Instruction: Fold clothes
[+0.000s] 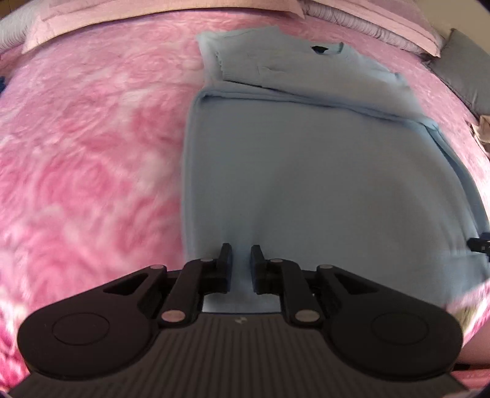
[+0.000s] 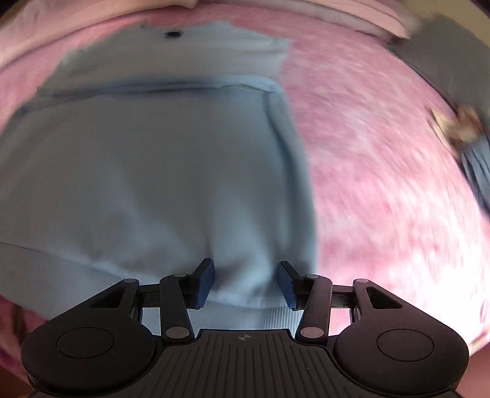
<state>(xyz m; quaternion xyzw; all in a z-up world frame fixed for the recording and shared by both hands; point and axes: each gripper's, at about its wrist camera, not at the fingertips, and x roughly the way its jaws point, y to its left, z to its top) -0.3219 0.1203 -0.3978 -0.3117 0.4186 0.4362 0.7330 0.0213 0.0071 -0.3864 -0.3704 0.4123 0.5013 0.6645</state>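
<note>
Your light blue knit sweater (image 1: 306, 183) lay flat on the pink rose-patterned plush blanket (image 1: 92, 153), sleeves folded in, collar towards the pale pink pillows (image 1: 153, 18) at the far side. Your left gripper (image 1: 241, 260) sat low at the near hem, fingers pressed close on a pinch of the fabric. Your right gripper (image 2: 246, 275) reached in level over the ribbed hem by the sweater's right edge, jaws spread with cloth between them but not clamped. The risk, as I judge it: had you lifted then, only the left corner would have risen, dragging the hem askew and undoing the tucked sleeves. Both views were blurred, the right more so.
</note>
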